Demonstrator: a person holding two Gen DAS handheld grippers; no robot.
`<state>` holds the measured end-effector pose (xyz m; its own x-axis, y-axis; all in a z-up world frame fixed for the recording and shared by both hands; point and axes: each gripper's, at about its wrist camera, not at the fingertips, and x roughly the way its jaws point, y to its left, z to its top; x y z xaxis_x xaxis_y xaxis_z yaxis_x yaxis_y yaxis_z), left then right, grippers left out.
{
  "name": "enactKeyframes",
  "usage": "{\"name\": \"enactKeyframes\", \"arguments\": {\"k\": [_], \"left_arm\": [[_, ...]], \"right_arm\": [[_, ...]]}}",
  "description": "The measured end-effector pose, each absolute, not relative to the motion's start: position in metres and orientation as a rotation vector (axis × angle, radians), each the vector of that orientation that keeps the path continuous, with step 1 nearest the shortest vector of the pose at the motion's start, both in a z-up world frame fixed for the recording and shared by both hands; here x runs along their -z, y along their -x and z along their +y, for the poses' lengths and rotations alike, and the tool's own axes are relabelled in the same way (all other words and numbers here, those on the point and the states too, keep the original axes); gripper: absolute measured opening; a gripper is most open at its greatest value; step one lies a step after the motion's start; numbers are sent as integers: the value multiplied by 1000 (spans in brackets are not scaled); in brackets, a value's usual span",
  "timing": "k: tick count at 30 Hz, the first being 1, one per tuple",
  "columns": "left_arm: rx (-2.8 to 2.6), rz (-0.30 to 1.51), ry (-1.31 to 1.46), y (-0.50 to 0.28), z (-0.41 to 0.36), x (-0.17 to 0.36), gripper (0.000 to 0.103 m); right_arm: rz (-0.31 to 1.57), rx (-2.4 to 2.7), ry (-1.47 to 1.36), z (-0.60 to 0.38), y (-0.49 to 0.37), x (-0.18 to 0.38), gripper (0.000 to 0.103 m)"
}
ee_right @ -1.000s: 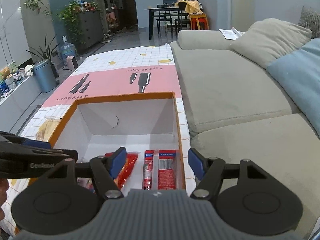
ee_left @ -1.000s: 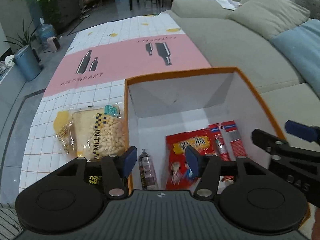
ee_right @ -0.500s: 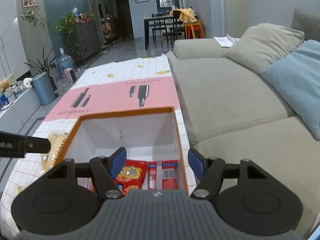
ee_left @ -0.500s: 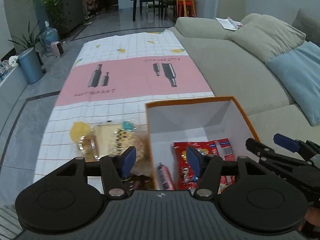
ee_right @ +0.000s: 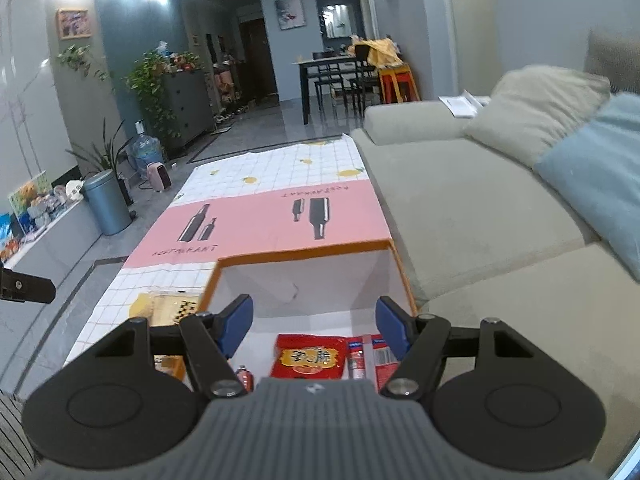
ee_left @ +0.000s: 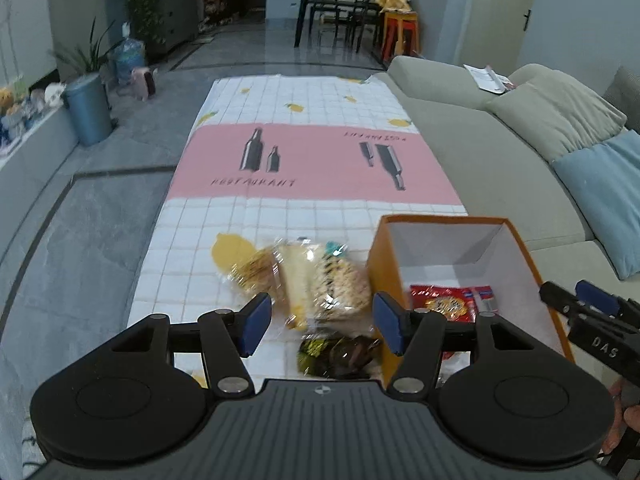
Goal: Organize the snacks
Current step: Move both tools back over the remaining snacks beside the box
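Clear crinkly bags of biscuits and nuts [ee_left: 316, 280] lay on checked cloth [ee_left: 200, 272], beside orange cardboard box [ee_left: 386, 264] holding red packets [ee_right: 308, 356]. Left gripper [ee_left: 320, 324] above bags, agape, empty; right gripper [ee_right: 316, 324] likewise. Between picks; next: descend, clamp a bag.

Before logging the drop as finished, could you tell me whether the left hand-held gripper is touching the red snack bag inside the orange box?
Apart. The right wrist view shows the red snack bag lying alone on the box floor.
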<state>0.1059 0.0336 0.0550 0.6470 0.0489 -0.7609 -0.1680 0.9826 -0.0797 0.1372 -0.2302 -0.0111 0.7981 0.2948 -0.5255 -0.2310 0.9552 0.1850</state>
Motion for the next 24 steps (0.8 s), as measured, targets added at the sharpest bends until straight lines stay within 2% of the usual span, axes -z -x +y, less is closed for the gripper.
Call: {"name": "enactKeyframes", "arguments": {"k": [12, 19, 24], "left_arm": [[-188, 907, 282, -92, 128, -32, 69], [-354, 867, 292, -84, 180, -14, 69], [-301, 865, 369, -85, 202, -5, 69]], "right_arm": [[473, -396, -219, -118, -79, -18, 68], [405, -99, -269, -25, -68, 31, 70], [546, 2, -211, 12, -97, 74, 69]]}}
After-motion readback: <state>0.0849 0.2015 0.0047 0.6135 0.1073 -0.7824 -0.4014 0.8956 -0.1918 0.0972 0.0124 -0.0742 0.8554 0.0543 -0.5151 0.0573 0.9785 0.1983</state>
